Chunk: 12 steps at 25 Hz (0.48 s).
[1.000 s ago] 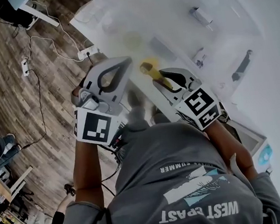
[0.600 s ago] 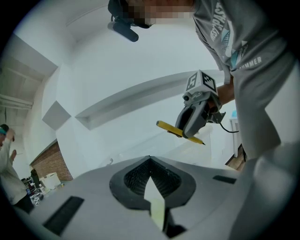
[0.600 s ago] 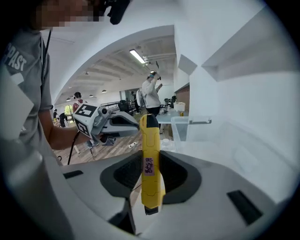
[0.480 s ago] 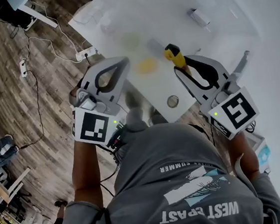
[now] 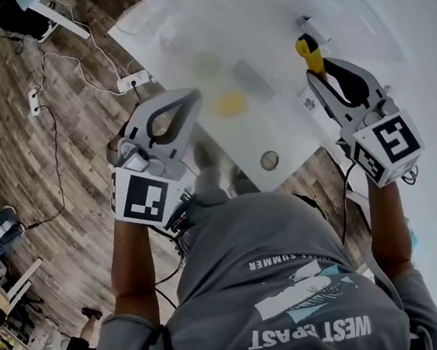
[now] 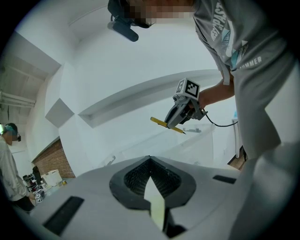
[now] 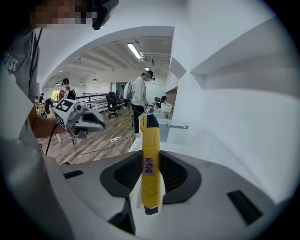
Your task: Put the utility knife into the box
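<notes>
Your right gripper (image 5: pixel 321 67) is clamped on the yellow plastic utility knife with black ends (image 7: pixel 150 161). The pads pinch its body from both sides, about where the small purple label (image 7: pixel 149 167) sits, and the handle runs out lengthwise past the jaw tips. In the head view the knife is up in the air over the far right part of the white table (image 5: pixel 209 22), black tip pointing away from you and not touching the tabletop. Your left gripper (image 6: pixel 150 159) is closed on nothing, with the pad tips meeting. It's over the table's near left edge, well apart from the right one, pointing roughly level. A small round metallic object (image 5: pixel 269 159) lies on the table near the front edge, between the two grippers. A white power strip (image 5: pixel 136 81) is on the wood-plank floor (image 5: pixel 28 153) just beside the table's left corner. I can't pick out the box in any view. In the right gripper view a bystander in a light top (image 7: pixel 139 101) stands in the background.
</notes>
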Each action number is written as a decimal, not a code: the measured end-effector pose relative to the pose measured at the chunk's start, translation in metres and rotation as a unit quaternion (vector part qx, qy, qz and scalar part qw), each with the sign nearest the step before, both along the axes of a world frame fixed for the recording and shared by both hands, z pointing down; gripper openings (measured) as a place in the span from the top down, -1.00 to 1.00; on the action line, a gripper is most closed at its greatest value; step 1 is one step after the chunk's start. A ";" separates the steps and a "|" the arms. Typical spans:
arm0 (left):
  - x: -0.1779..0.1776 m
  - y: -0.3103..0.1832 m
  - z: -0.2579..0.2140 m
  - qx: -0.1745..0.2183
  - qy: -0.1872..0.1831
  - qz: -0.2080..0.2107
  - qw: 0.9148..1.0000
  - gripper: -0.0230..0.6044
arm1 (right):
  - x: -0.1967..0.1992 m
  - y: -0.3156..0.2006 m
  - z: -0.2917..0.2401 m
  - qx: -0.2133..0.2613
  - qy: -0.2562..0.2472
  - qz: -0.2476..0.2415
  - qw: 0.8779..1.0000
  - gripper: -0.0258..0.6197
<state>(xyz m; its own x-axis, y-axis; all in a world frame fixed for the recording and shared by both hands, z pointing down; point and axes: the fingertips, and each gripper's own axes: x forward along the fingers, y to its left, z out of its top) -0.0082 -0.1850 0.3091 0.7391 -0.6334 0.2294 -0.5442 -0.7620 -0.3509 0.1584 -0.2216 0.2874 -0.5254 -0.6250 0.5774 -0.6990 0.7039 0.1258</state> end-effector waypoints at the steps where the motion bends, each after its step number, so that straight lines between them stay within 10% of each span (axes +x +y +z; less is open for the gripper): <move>1: -0.001 -0.001 0.001 -0.001 0.001 -0.002 1.000 0.90 | 0.005 -0.007 0.004 -0.001 0.005 0.005 1.000 0.55; 12: -0.015 -0.012 0.012 -0.011 0.004 -0.029 1.000 0.90 | 0.043 -0.073 0.094 -0.066 0.077 0.032 0.994 0.55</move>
